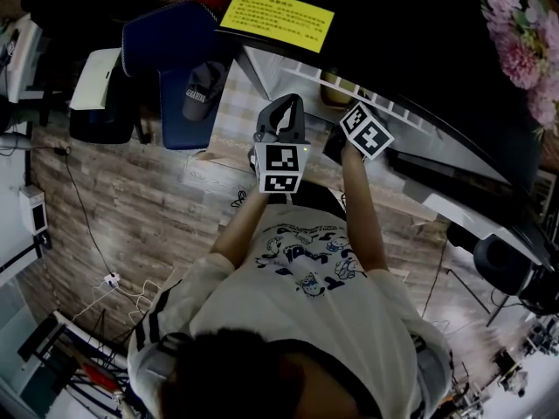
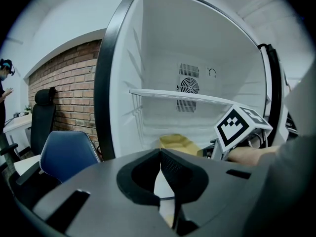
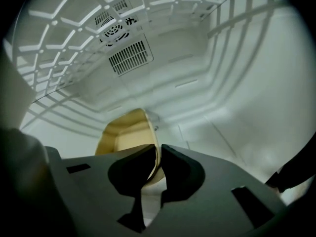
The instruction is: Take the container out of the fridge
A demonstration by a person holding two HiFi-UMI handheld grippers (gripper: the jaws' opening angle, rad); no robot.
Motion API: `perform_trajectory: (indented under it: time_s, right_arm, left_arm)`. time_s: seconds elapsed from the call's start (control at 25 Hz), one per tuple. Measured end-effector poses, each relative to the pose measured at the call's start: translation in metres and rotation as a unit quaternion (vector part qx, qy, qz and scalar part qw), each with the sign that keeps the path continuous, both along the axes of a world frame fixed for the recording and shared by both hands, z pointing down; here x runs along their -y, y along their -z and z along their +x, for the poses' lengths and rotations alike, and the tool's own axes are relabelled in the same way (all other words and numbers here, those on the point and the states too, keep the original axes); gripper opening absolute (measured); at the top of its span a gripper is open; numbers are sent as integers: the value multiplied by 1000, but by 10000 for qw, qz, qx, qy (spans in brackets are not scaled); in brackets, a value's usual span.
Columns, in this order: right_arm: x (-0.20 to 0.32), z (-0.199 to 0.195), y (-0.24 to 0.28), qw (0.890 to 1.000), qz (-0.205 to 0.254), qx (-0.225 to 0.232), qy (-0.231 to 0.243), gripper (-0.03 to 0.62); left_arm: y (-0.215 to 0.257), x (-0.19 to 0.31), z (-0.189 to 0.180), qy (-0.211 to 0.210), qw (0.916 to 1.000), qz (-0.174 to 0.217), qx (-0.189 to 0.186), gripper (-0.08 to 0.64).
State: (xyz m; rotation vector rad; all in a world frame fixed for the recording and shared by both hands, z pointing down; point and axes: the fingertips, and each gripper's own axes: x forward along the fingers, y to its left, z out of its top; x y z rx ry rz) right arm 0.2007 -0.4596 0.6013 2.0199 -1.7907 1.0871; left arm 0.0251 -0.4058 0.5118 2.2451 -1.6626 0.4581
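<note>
A shallow yellow container (image 3: 123, 135) sits on the floor of the open white fridge (image 2: 163, 43), under its shelf (image 2: 182, 95). My right gripper (image 3: 159, 149) reaches inside the fridge and is shut on the container's near right rim, the thin wall pinched between the jaws. In the left gripper view the container (image 2: 178, 143) lies low in the fridge, with the right gripper's marker cube (image 2: 240, 125) beside it. My left gripper (image 2: 161, 154) is shut on nothing and hangs outside the fridge, facing in. In the head view both grippers, left (image 1: 281, 138) and right (image 1: 365, 129), are raised before the fridge.
A wire shelf (image 3: 74, 14) spans the fridge above the container. A blue chair (image 1: 170, 59) with a cap (image 1: 203, 90) on it stands left of the fridge by a brick wall (image 2: 64, 93). Pink flowers (image 1: 520, 42) hang at the right. Cables (image 1: 113, 278) lie on the floor.
</note>
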Motion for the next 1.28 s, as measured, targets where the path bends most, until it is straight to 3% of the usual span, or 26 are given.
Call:
perform_trajectory:
  time_s: [0.76, 1.28]
  right_arm:
    - [-40, 9, 10, 9997, -35, -218, -46, 48]
    - [-96, 2, 23, 9990, -94, -389, -201, 48]
  left_arm:
    - [11, -14, 11, -180, 9997, 124, -84, 18]
    - [19, -50, 2, -342, 9992, 200, -108, 18]
